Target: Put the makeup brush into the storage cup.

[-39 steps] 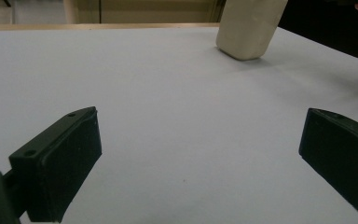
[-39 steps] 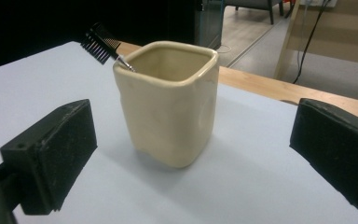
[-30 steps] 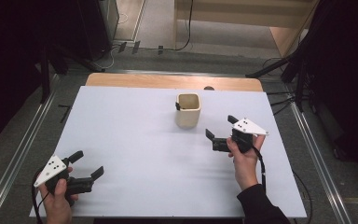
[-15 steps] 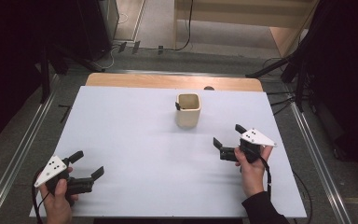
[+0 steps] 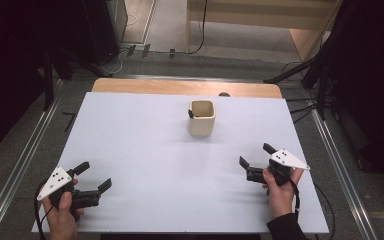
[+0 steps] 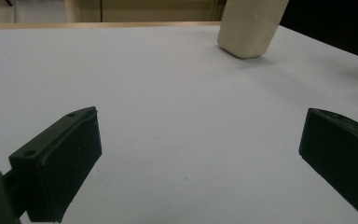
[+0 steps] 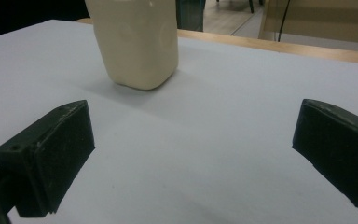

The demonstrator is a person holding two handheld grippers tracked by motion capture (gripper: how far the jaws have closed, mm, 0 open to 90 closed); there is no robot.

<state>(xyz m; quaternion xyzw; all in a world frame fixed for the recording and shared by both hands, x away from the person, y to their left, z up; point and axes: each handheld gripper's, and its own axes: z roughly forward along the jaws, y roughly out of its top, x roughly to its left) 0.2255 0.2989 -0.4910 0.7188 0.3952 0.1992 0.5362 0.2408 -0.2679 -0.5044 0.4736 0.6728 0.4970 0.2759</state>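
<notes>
A cream square cup point(image 5: 202, 118) stands upright on the white table point(image 5: 145, 150), back of centre, with a small dark thing at its rim. It also rises in the left gripper view point(image 6: 251, 25) far ahead and in the right gripper view point(image 7: 136, 42) closer. My left gripper point(image 5: 94, 176) rests at the front left corner, open, nothing between its jaws point(image 6: 191, 163). My right gripper point(image 5: 256, 156) is at the front right, open and empty point(image 7: 191, 154), pointing left toward the cup.
The table's wooden back edge point(image 5: 185, 87) shows behind the white sheet. Metal rails point(image 5: 20, 165) run along both sides on the floor. Dark stands and cables point(image 5: 305, 75) sit beyond the table, with dark equipment to the right.
My right gripper has drawn back from beside the cup toward the front right of the table. The left gripper has stayed put.
</notes>
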